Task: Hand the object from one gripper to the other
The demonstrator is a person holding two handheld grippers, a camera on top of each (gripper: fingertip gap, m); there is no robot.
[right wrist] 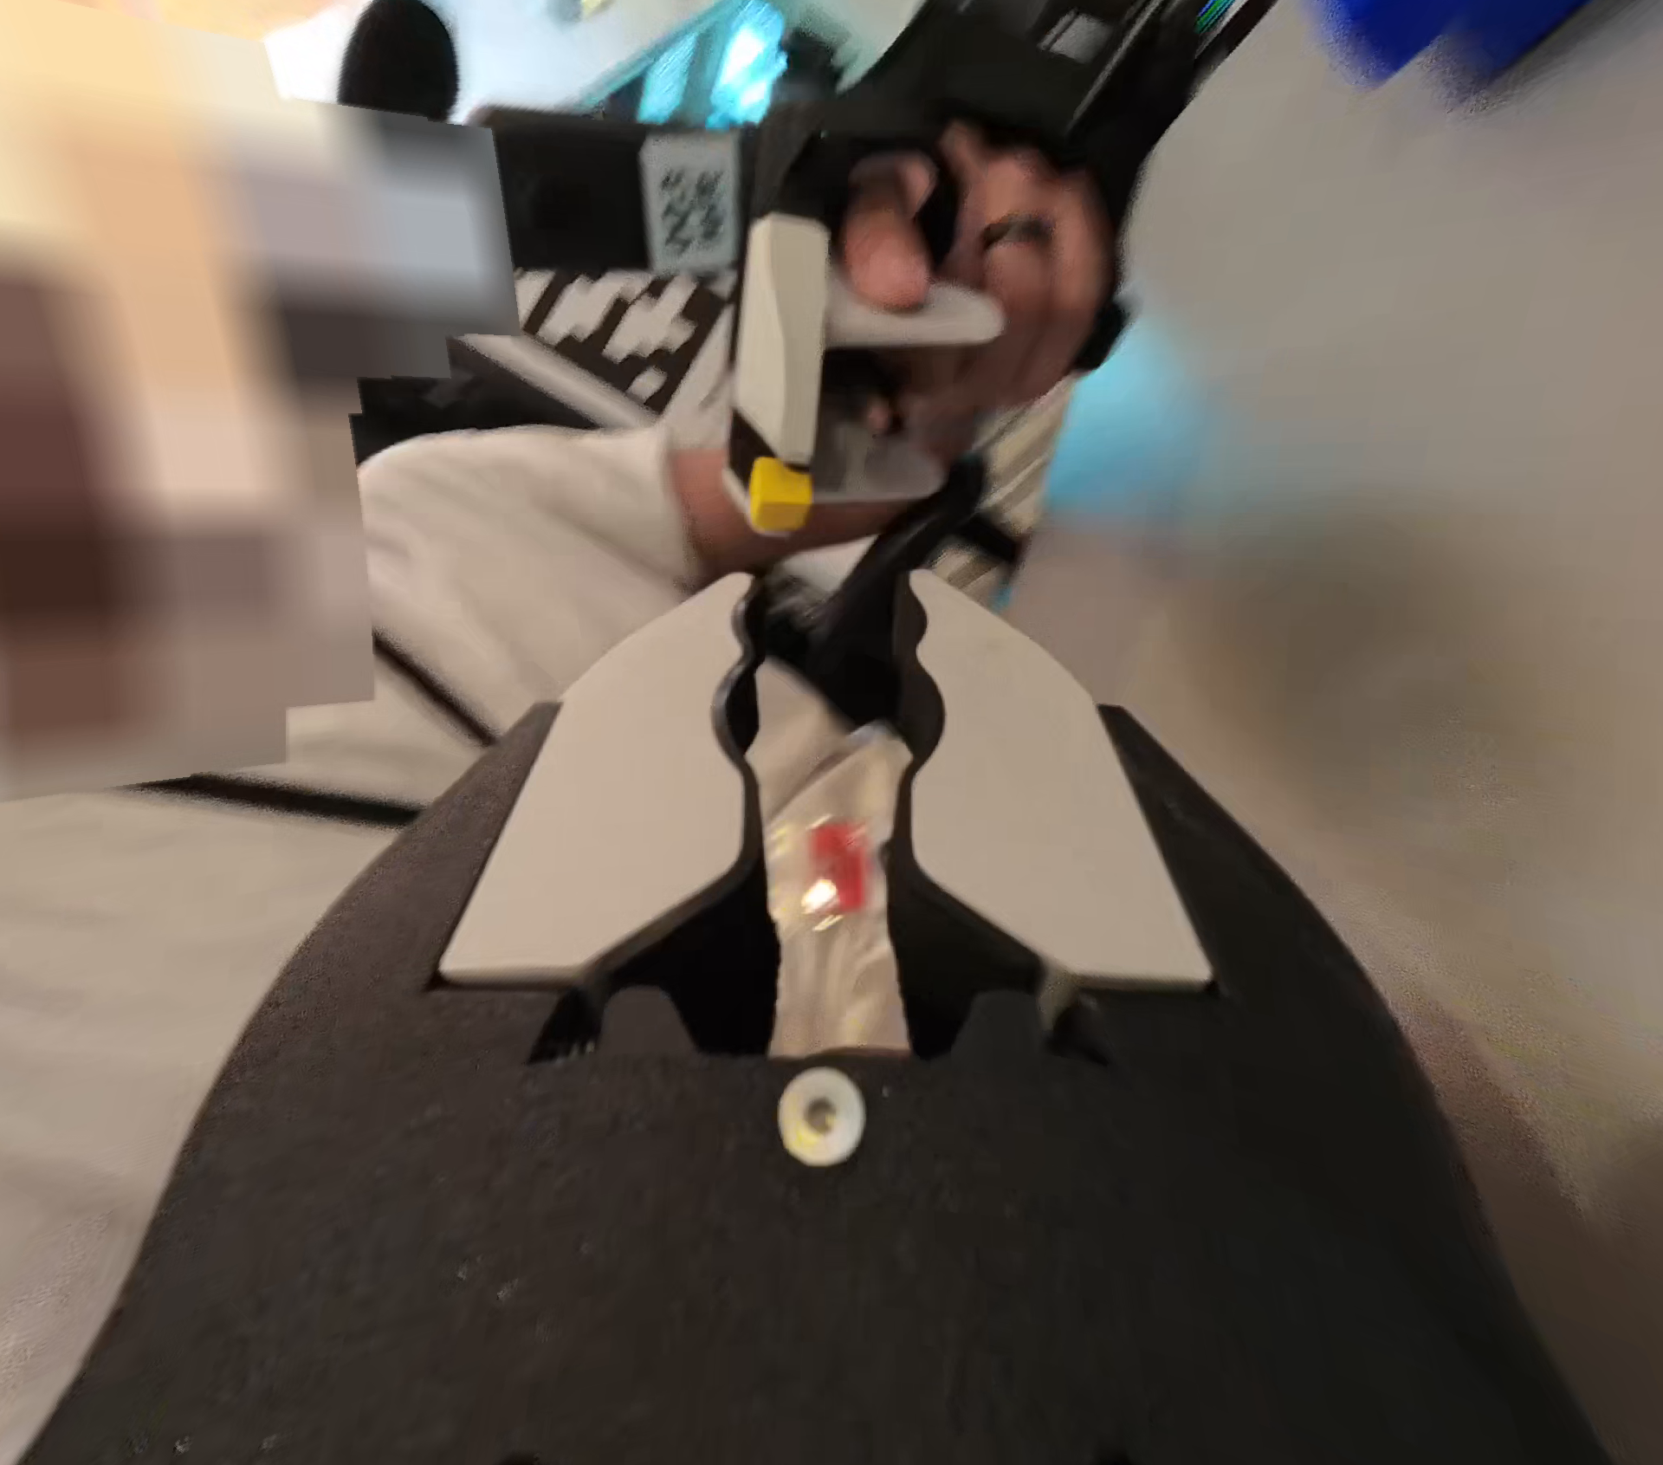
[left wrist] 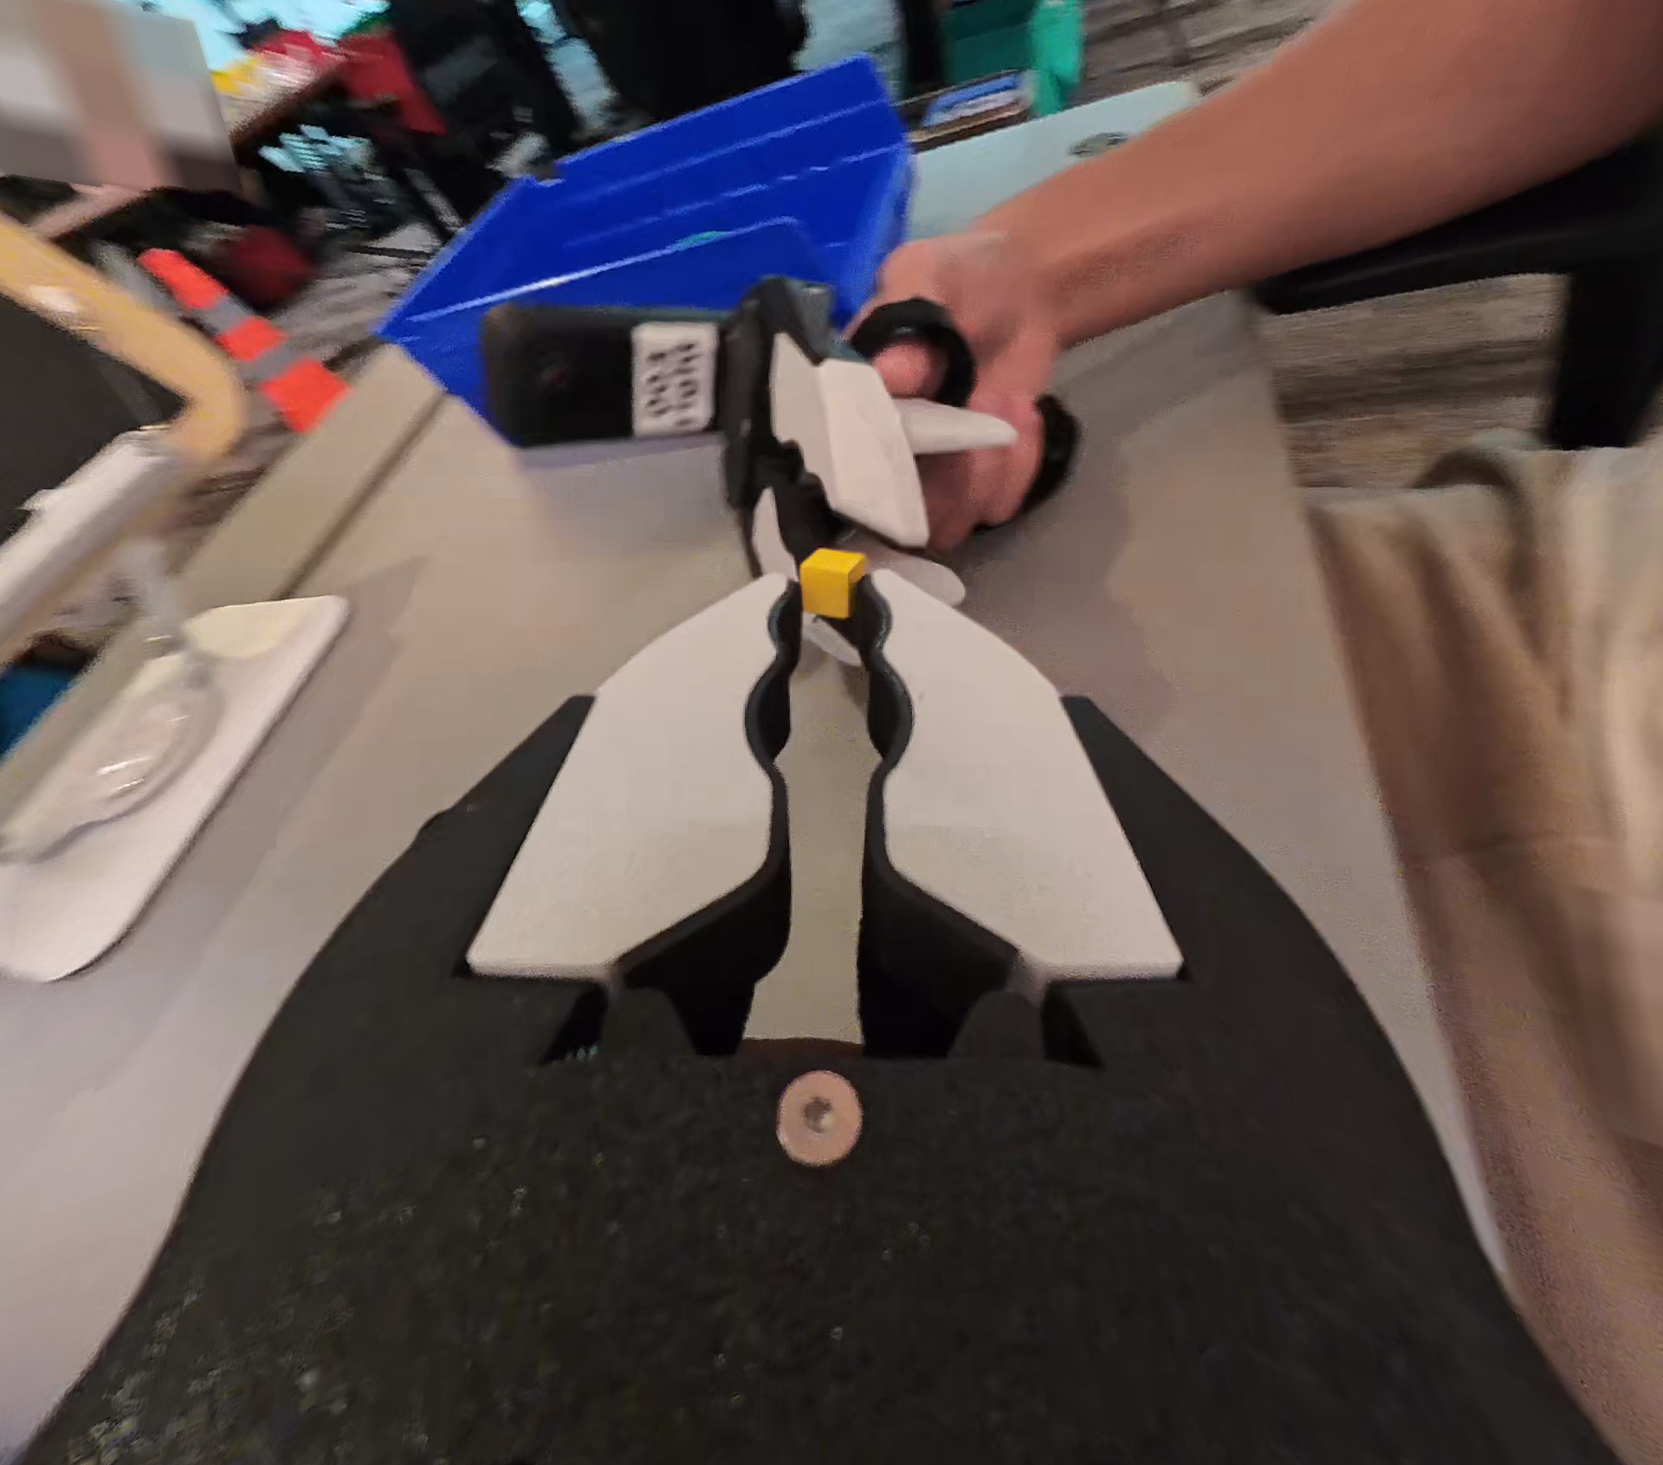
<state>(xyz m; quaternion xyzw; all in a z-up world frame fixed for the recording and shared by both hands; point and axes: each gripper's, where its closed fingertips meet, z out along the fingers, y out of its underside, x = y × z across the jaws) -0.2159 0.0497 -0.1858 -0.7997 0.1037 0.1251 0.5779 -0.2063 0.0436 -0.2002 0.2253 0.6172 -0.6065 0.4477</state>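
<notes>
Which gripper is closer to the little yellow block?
Left. The left gripper pinches the yellow block between its fingertips. The right gripper is open and apart from it, close in front with fingertips pointing toward it.

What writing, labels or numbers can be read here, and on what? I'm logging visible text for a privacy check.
No words or numbers are legible in either view.
White tag on the right gripper: black code pattern, no letters.
Second white tag on the left gripper: same kind, blurred.
Red label in a clear packet: too blurred to read.
Yellow block: no marking shows.
</notes>
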